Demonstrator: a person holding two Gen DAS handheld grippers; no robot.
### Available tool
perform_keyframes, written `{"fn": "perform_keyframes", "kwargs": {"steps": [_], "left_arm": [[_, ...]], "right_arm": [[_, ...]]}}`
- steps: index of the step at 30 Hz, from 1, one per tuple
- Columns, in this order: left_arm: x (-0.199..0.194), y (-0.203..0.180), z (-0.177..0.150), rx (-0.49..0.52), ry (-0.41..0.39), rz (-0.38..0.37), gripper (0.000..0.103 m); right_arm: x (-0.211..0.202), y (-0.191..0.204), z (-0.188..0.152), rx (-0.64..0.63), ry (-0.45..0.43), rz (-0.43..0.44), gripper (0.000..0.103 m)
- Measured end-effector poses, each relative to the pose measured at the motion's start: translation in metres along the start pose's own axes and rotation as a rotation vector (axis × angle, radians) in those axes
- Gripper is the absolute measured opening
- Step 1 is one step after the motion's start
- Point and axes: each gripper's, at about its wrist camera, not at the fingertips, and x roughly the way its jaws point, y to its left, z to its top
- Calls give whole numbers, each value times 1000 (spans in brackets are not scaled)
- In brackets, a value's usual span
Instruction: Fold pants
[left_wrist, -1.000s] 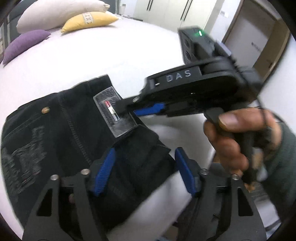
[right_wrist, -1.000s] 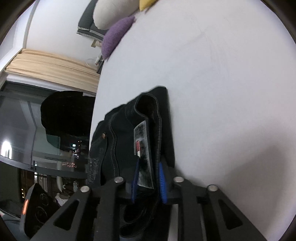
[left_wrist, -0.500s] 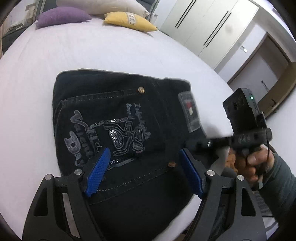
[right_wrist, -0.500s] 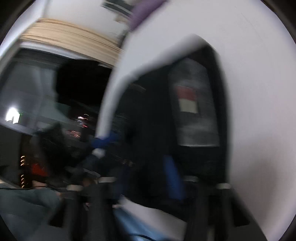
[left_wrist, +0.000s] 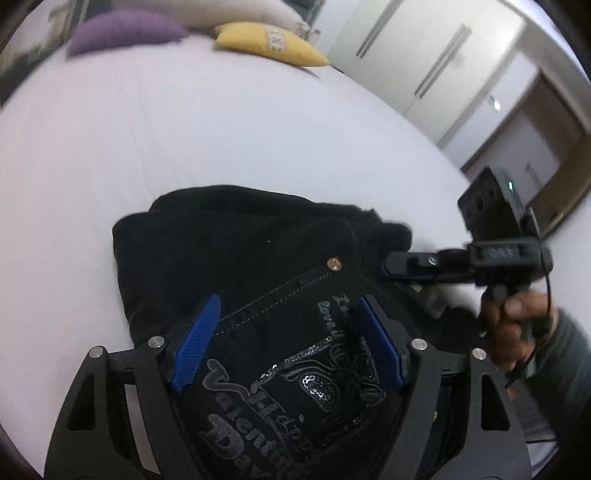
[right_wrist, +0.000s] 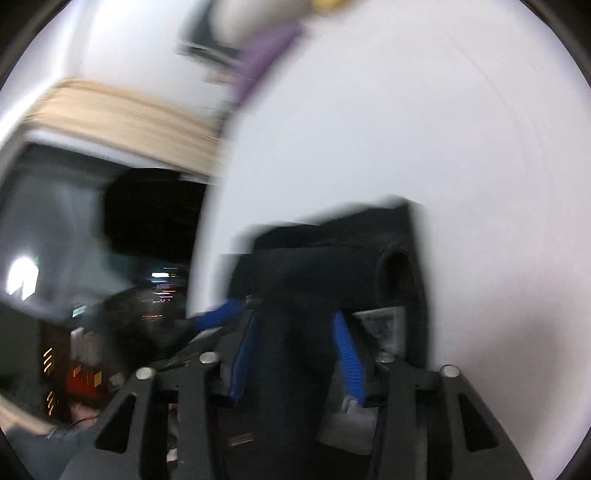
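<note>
The folded black pants (left_wrist: 258, 258) with a sequined grey print lie on the white bed (left_wrist: 184, 129). My left gripper (left_wrist: 288, 343) is open, its blue pads spread wide just above the printed back pocket. My right gripper (left_wrist: 402, 266) reaches in from the right at the waistband edge. In the blurred right wrist view the right gripper (right_wrist: 295, 350) has a thick fold of the black pants (right_wrist: 295, 332) between its blue pads, which stand a little apart around the cloth. A grey waistband label (right_wrist: 384, 325) shows beside the right pad.
A yellow pillow (left_wrist: 269, 40), a purple pillow (left_wrist: 122, 29) and a white pillow lie at the far head of the bed. White wardrobe doors (left_wrist: 406, 66) and a doorway (left_wrist: 535, 155) stand to the right. A dark window and beige curtain (right_wrist: 110, 110) lie left of the bed.
The left gripper has dropped lower and closer over the pants. The pants now show a further fold at the far edge. The right gripper has come back in and holds the waistband side.
</note>
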Motion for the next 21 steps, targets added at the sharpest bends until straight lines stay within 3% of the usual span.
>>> {"fn": "perform_keyframes", "kwargs": {"steps": [1,2,3,5,6,9,13,15,16,20,21], "left_arm": [[-8,-3,-1,14,-11,9,75],[-20,-2,-4,3,-29,13,75],[-27,-2,-7,-7,-43,17,75],[-53,-7,-20,-24,-81,40,76],[-68,0,-28,-39,-103,72,76],[-79,21,-43,-111,-91,98,88],[-73,47,-60,-180,20,10,88],[-56,51,-60,-207,87,-73,88],[-52,53,-60,-211,98,-78,88],[-46,64,-57,-218,119,-101,88],[-46,65,-54,-220,132,-107,86]], "right_arm": [[-5,1,-2,8,-9,23,12],[-15,5,-5,7,-26,58,27],[-30,12,-12,-9,-64,94,51],[-60,15,-24,-20,-146,104,74],[-70,10,-28,-11,-166,100,80],[-85,-5,-35,34,-172,58,84],[-52,-15,-29,50,-57,-9,85],[-41,-9,-24,32,-36,-5,84],[-37,-10,-23,34,-16,10,83],[-12,-1,-20,-1,81,-54,61],[-6,1,-17,1,90,-69,50]]}}
